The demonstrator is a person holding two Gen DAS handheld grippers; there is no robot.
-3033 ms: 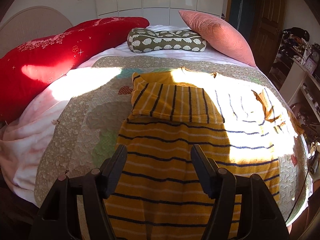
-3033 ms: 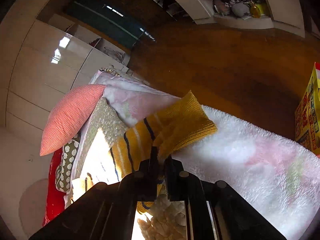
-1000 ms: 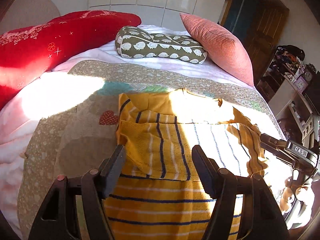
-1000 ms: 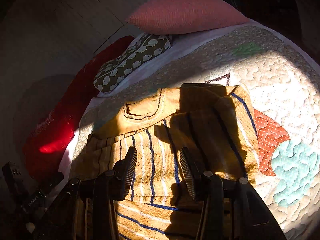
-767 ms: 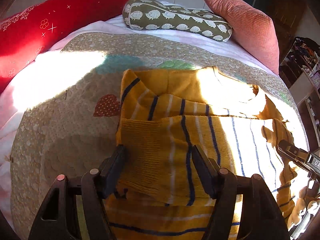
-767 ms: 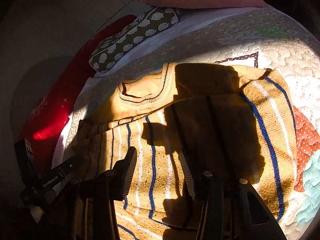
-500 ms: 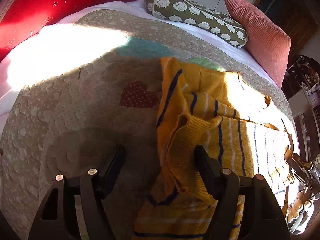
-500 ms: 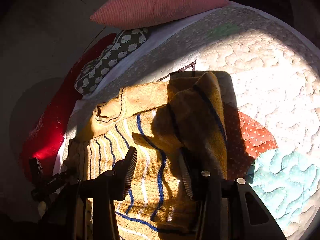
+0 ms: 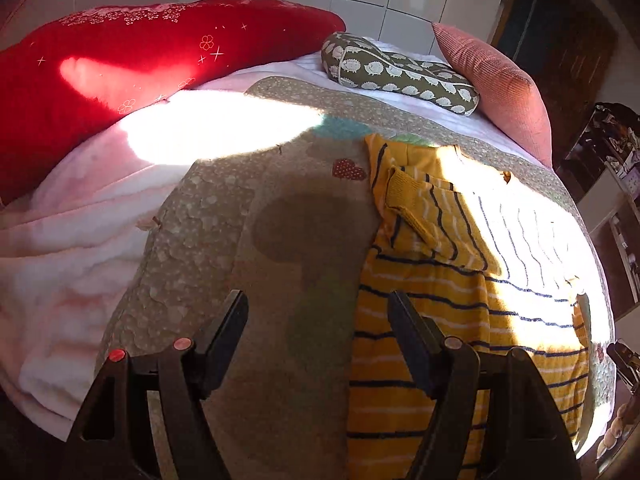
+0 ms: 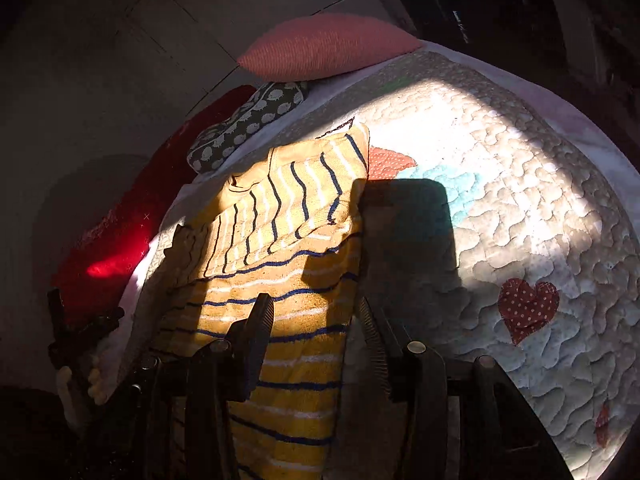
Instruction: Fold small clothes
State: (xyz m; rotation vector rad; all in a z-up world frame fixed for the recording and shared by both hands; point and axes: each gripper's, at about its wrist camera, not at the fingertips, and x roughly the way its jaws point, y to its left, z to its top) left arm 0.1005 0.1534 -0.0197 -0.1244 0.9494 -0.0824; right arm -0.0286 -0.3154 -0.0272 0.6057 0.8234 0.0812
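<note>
Left gripper (image 9: 318, 314): jaws wide apart and empty, hung above the quilt (image 9: 256, 240), its right finger (image 9: 412, 328) over the left edge of the yellow striped sweater (image 9: 460, 300). Right gripper (image 10: 316, 320): jaws likewise spread, nothing between them, straddling the sweater's (image 10: 280, 280) right edge.

Only from the left wrist: sunlit right half of the garment, washed nearly white, and the right gripper's tip at the far right. Only from the right wrist: red heart patch (image 10: 528, 304) right of the jaws, and the left gripper (image 10: 80, 332) at lower left in shadow.

Sweater lay ahead of both jaws, long axis running away from them, neckline (image 10: 244, 182) farthest. Both sleeves folded inward across the chest, left cuff (image 9: 400, 192) slightly raised. Mustard knit, navy and white stripes.

Beyond: hedgehog-print pillow (image 9: 400, 72), pink cushion (image 9: 496, 84), red pillow (image 9: 120, 72).
</note>
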